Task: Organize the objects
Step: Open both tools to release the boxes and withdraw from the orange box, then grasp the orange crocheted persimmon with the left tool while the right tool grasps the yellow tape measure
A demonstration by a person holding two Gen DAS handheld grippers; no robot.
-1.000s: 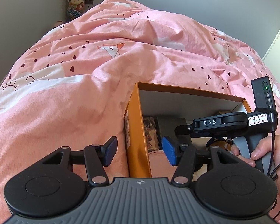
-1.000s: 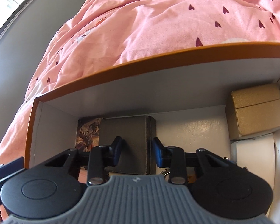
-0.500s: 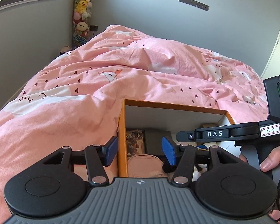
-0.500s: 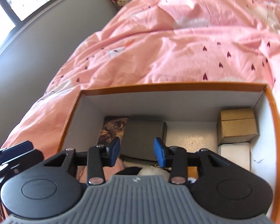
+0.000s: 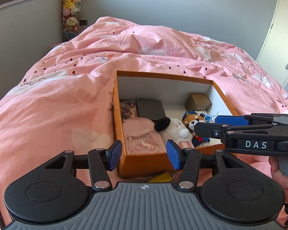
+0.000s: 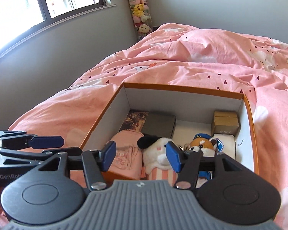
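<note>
In the left wrist view we read "DAS" in white letters on a small label on the side of the right gripper point(image 5: 217, 126). In the right wrist view we make out "GenRo", cut off after that, printed in pale letters on the body of the left gripper point(image 6: 53, 145). Marks on the gold box point(image 6: 225, 123) are too small for us to read.

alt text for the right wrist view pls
An open orange box sits on a bed with a pink duvet, holding a white plush dog, an orange plush, a pink pouch, a grey case and a gold box. The right hand-held gripper is above the near edge, empty, jaws opening.
</note>
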